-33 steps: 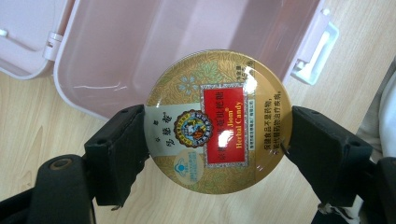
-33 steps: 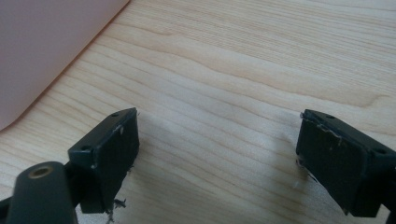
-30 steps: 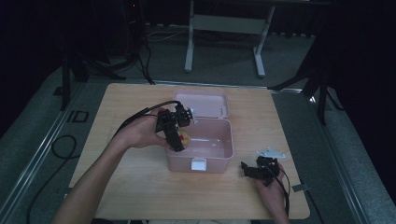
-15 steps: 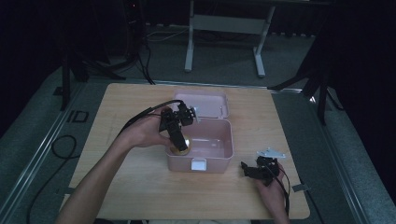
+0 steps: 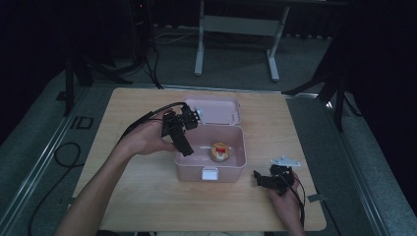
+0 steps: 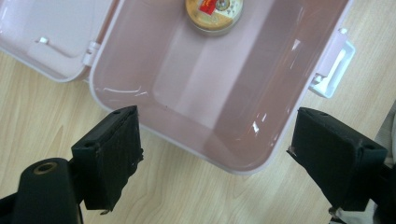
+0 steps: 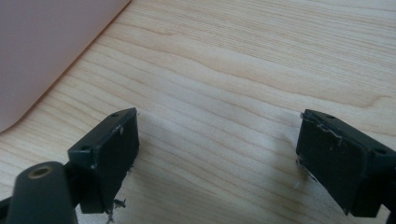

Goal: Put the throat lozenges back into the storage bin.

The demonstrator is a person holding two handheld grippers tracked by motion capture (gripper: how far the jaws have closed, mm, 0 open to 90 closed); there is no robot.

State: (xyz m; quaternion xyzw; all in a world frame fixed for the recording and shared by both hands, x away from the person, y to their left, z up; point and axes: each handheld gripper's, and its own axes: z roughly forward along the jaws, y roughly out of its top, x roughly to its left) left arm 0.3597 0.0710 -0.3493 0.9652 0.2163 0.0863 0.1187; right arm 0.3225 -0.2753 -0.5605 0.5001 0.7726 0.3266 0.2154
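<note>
Dark room, pale wooden tabletop (image 5: 147,206). Open pink box (image 5: 236,164) mid-table, round tin (image 5: 219,151) on its floor. Left tool (image 6: 215,154) released, jaws just opened, empty, above the box's left rim; tin straight ahead. Right tool (image 7: 217,154) released, empty, farther off.

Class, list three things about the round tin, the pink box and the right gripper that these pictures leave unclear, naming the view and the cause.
1. Round gold tin with red label: left gripper view, its far side is cut by the top edge; print too small in the high view.
2. Pink plastic box: right gripper view, a blurred wall cut by the frame's edge.
3. Right gripper: high view, jaws too small and dark.
</note>
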